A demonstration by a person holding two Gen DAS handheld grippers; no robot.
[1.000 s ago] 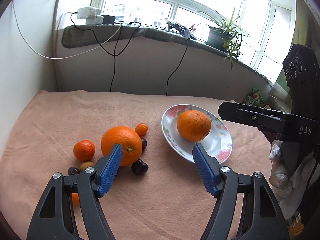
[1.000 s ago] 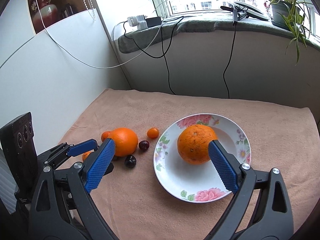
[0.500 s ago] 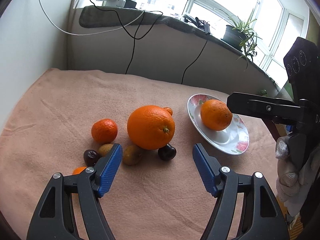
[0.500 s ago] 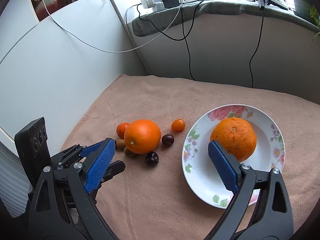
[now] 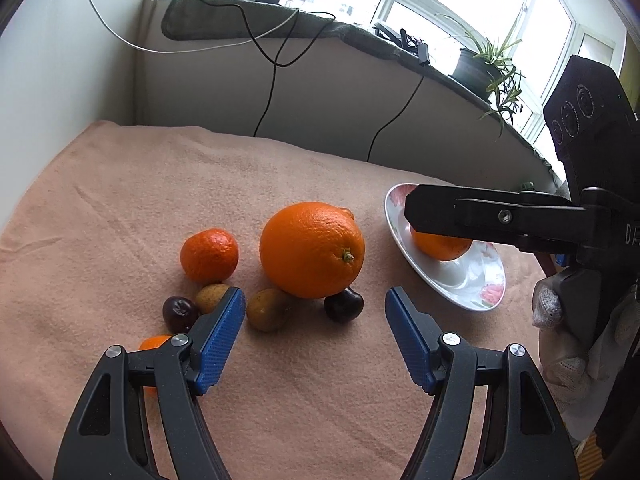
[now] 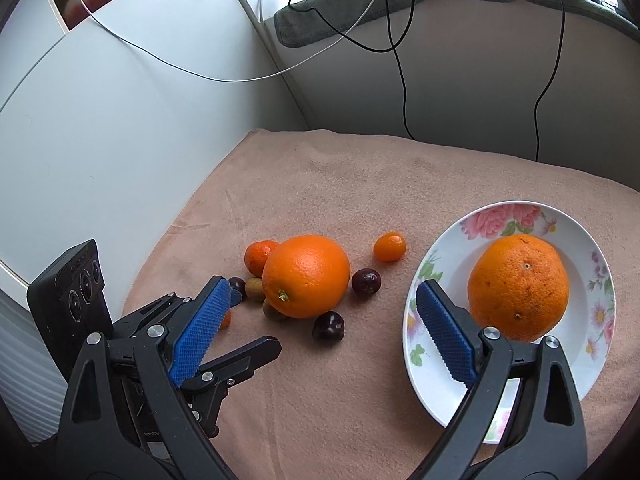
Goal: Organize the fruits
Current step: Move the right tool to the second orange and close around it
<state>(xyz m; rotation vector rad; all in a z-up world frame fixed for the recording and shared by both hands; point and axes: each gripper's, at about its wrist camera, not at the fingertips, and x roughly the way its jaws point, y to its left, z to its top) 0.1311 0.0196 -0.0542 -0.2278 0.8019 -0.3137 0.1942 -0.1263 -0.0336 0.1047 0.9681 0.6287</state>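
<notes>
My left gripper (image 5: 314,312) is spread wide and holds nothing; its blue pads (image 5: 219,340) sit low in the left wrist frame, pointing at the cluster of fruit in the middle. The large orange (image 5: 312,255) lies on the peach cloth (image 5: 160,184) at frame centre, stem end toward me. Left of it sits a mandarin (image 5: 209,255). Below them, a dark cherry (image 5: 180,314), a small brownish fruit (image 5: 211,298) partly behind my left pad, another brownish fruit (image 5: 267,309) and a second dark cherry (image 5: 343,305) tucked against the orange's lower right. A bit of a small orange fruit (image 5: 154,343) peeks out behind my left finger.

My right gripper (image 6: 324,308) is also wide open and empty. In its view the flowered plate (image 6: 440,256) fills the right of the frame with a rougher orange (image 6: 518,287) resting in it; my right pad (image 6: 444,330) hangs over the plate's near-left rim, beside that orange without gripping it. A kumquat (image 6: 389,246) lies apart on the cloth between the fruit cluster and the plate, and a third cherry (image 6: 366,281) sits just below it. The left gripper shows at lower left of this frame.
</notes>
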